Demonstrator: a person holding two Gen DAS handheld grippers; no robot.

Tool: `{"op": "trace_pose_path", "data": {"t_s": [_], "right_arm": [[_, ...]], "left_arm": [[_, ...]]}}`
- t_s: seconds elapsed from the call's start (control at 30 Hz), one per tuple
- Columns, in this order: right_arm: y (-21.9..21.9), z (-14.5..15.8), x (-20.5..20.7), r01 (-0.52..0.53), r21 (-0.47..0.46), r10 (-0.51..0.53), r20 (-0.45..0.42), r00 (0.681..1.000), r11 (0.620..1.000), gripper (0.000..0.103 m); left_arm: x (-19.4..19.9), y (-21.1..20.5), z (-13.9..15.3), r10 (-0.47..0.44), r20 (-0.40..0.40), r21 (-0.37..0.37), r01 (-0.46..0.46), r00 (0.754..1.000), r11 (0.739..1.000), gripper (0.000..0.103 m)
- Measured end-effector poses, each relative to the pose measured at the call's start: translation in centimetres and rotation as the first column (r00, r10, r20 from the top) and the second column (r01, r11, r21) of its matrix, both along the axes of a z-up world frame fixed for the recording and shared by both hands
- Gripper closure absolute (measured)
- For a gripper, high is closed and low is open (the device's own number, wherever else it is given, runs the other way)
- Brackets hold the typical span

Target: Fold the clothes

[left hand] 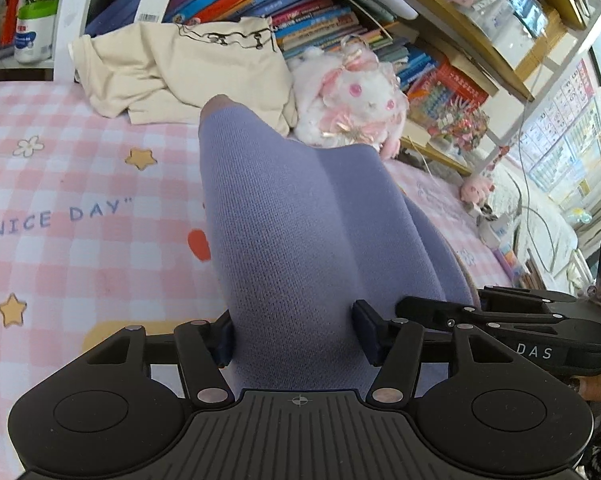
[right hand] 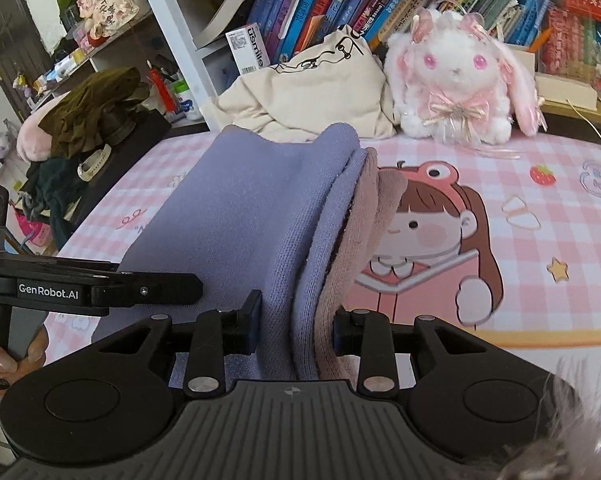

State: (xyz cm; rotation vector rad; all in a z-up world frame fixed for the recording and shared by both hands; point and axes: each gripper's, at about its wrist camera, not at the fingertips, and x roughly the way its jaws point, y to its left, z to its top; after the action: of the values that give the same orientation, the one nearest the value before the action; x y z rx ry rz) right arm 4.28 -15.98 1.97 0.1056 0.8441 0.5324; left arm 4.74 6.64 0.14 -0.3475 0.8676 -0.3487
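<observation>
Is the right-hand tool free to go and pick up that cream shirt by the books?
Probably not yet. The right tongs are shut on the purple garment, which also lies between them and the cream shirt. They would need to let go first.

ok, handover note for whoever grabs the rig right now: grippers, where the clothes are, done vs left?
Left gripper: shut on the purple knit garment, near edge.
Right gripper: shut on the same garment, clamping purple layers plus a pinkish-brown inner layer.
Garment is bunched and lifted between both grippers over the pink checked bed sheet.
Cream garment lies crumpled at the back beside the plush bunny, untouched.
Done: both grips secured. Left: lay the purple one flat, fold it, then the cream one.
</observation>
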Motion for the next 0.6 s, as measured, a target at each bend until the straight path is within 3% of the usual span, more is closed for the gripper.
{"op": "trace_pose_path", "data": {"t_s": [0.6], "right_arm": [[2.9, -0.9, 10.0, -0.007, -0.044, 0.007, -0.002, 1.000, 0.999, 0.073]], "left_arm": [[9.2, 3.0, -1.4, 0.026, -0.020, -0.015, -0.027, 0.999, 1.000, 0.045]]}}
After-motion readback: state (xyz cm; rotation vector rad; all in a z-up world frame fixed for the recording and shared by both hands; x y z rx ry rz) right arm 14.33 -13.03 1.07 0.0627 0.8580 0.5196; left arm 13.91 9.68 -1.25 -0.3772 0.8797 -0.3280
